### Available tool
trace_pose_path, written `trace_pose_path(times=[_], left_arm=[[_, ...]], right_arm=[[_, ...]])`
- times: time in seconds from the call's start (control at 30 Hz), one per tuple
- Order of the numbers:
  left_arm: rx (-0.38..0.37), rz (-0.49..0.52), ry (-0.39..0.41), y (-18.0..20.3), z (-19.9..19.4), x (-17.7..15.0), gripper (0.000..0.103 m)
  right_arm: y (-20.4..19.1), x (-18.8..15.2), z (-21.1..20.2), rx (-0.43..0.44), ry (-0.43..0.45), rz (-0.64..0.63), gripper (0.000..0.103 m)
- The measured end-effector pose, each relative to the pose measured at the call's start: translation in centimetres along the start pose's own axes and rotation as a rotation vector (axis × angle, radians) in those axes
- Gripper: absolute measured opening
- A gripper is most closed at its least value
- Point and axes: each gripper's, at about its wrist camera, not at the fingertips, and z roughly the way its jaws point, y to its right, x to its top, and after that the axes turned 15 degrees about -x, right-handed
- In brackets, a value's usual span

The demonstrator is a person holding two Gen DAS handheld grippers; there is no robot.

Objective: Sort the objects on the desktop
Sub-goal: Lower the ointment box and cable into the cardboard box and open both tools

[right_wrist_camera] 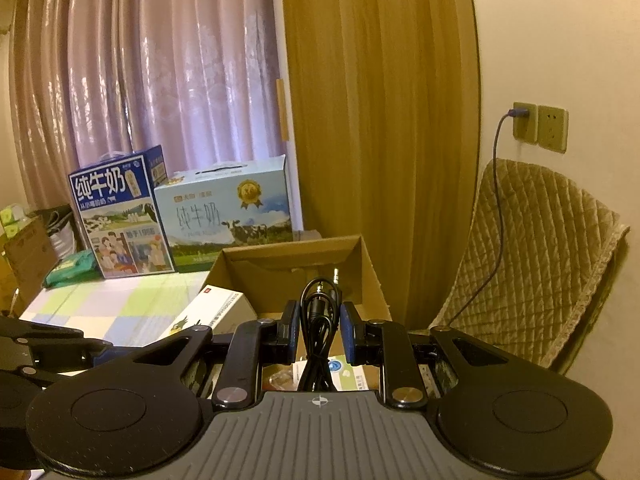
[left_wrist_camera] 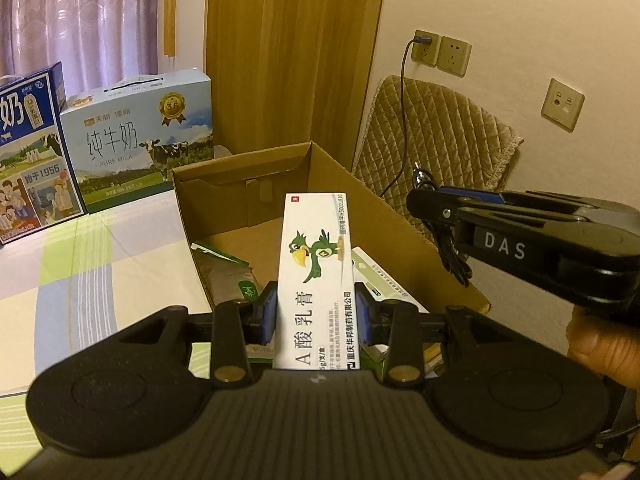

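Note:
My left gripper (left_wrist_camera: 316, 312) is shut on a white ointment box (left_wrist_camera: 316, 280) printed with a green parrot. It holds the box lengthways above the open cardboard box (left_wrist_camera: 360, 200), which has several green-and-white medicine packs (left_wrist_camera: 224, 264) in it. To the right my right gripper (left_wrist_camera: 424, 200) hovers over the carton's right wall with a black cable (left_wrist_camera: 454, 256) dangling from it. In the right wrist view the right gripper (right_wrist_camera: 320, 332) is shut on the coiled black cable (right_wrist_camera: 320, 312) above the cardboard box (right_wrist_camera: 296, 252). The ointment box (right_wrist_camera: 212, 312) and left gripper (right_wrist_camera: 100, 350) show at lower left.
Two milk gift cartons (left_wrist_camera: 140, 136) (left_wrist_camera: 28, 152) stand behind on the checked tablecloth (left_wrist_camera: 100, 264). A quilted chair back (left_wrist_camera: 440, 136) leans at the wall right of the box, with a cord plugged into a socket (left_wrist_camera: 426, 46). A green pack (right_wrist_camera: 72, 266) lies far left. A hand (left_wrist_camera: 596, 344) holds the right gripper.

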Motion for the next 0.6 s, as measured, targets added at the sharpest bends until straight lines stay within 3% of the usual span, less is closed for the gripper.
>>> trace_pose_path(times=[0.23,0.6], left_arm=[[-0.015,-0.031,-0.023,-1.3,1.1,-0.3,0.033],[0.007,-0.038,-0.002,-2.4,-0.5,-1.3,0.033]], right_arm=[[-0.4,-0.2,1.2,0.000,-0.015,0.003,0.018],[-1.3,-0.9,1.9,0.020,-0.049,0.005,0.018]])
